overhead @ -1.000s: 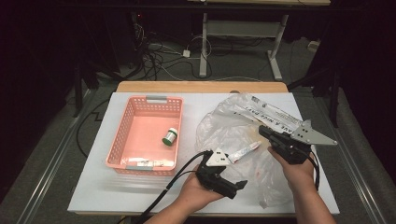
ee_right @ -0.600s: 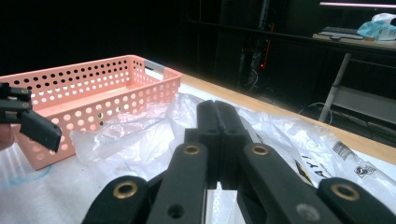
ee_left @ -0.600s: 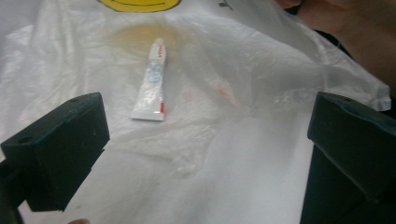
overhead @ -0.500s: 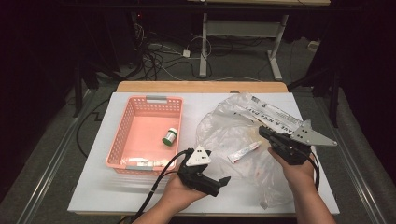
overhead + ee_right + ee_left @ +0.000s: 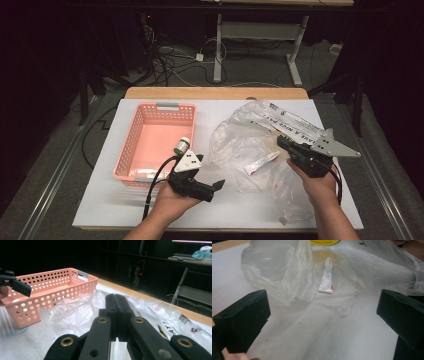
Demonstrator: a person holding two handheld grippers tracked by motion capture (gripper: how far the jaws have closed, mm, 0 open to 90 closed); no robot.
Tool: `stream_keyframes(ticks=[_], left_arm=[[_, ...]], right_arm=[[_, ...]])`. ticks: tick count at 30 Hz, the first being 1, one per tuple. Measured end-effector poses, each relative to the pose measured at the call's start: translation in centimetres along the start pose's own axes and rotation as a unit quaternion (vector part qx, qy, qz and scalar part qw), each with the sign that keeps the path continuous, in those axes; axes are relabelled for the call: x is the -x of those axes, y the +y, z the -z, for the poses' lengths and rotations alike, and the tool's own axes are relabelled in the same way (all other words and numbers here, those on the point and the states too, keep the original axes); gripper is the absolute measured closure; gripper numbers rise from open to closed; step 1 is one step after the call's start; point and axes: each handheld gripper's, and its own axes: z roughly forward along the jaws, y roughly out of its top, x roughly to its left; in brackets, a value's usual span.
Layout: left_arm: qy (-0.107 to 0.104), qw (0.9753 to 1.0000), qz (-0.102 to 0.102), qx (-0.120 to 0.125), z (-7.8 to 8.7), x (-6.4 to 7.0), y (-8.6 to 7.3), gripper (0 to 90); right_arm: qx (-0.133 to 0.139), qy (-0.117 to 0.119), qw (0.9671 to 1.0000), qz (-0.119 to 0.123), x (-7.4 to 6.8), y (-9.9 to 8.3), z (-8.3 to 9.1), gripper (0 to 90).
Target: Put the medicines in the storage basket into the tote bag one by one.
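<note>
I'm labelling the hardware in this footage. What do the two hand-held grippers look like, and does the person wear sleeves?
Both are black with two blocky jaws. The left gripper carries a small white three-cornered plate with dark dots and trails a black cable. The right gripper bears a larger grey three-cornered plate; its linkage shows brass-coloured rivets in its own view. The forearms are bare, no sleeves.

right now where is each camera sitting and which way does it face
High view: fixed above the person's side, looking forward and down on the table; both forearms enter from the bottom, the left gripper open, the right gripper at the plastic bag.
Left gripper view: rides the left gripper, looking between its open jaws at the small tube inside the bag.
Right gripper view: rides the right gripper, looking along its shut jaws across the bag toward the pink basket.
The bag appears in all three views.
</note>
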Motion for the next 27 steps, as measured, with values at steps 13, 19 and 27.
stream_keyframes(ticks=[13,19,27], left_arm=[[0.043,0.9988,0.02,-0.007,2.8,-3.1,-1.2,0.0],[0.055,0.9979,0.032,-0.008,4.0,-4.2,-1.9,0.0],[0.077,0.996,0.046,-0.008,5.4,-5.4,-2.8,0.0]], right_arm=[[-0.004,0.0,1.0,0.0,0.0,-0.2,0.1,90.0],[-0.007,0.001,1.0,-0.001,-0.1,-0.4,0.1,90.0],[-0.01,0.002,0.9999,-0.004,0.0,-0.5,0.2,90.0]])
